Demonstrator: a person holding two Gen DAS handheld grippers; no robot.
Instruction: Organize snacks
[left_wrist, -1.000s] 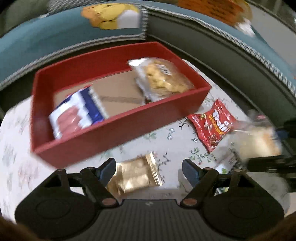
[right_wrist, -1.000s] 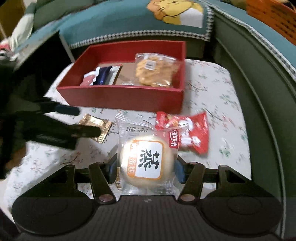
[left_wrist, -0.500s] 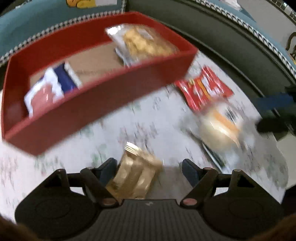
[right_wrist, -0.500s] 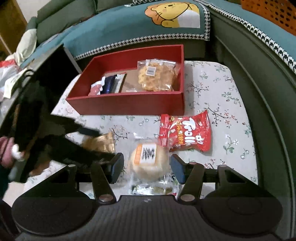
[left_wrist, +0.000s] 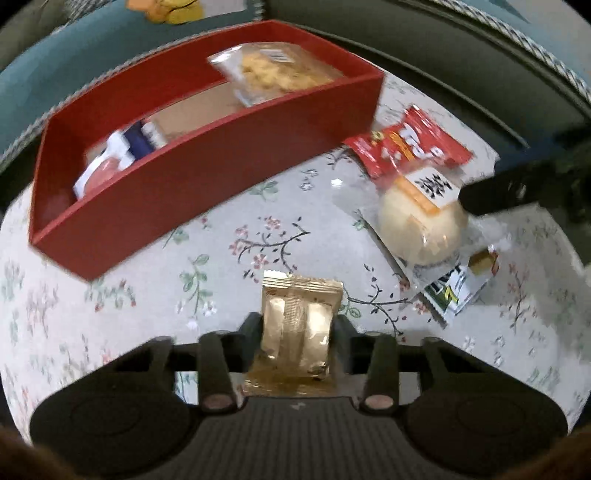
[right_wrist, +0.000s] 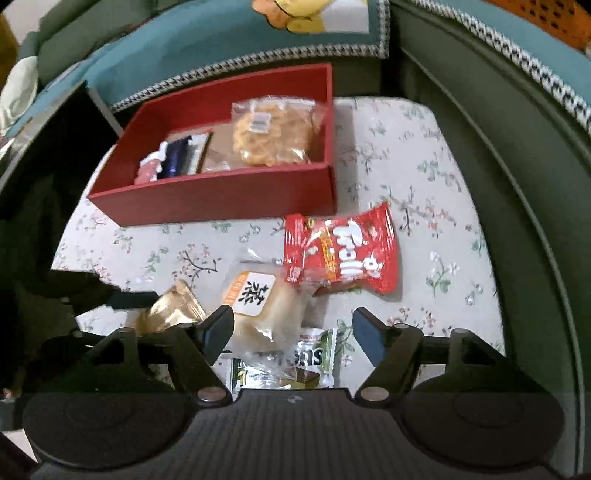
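Note:
My left gripper (left_wrist: 297, 328) is shut on a gold snack packet (left_wrist: 297, 325), held just above the flowered tablecloth; the packet also shows in the right wrist view (right_wrist: 171, 310). My right gripper (right_wrist: 291, 332) is open and empty above a round bun in clear wrap (right_wrist: 260, 306) that lies on the table (left_wrist: 424, 218). A red box (left_wrist: 207, 162) (right_wrist: 229, 192) holds a cracker bag (right_wrist: 275, 133) and a blue-and-white packet (left_wrist: 122, 155). A red Trolli bag (right_wrist: 340, 251) lies right of the box.
A green-and-white packet (right_wrist: 295, 365) lies partly under the bun, near the table's front edge. The tablecloth (left_wrist: 258, 229) is pale with flowers. A green sofa with a teal cover (right_wrist: 221, 44) surrounds the table at the back and right.
My right gripper let go of the bun, which now lies on the table, and drew back. My left gripper closed on the gold packet.

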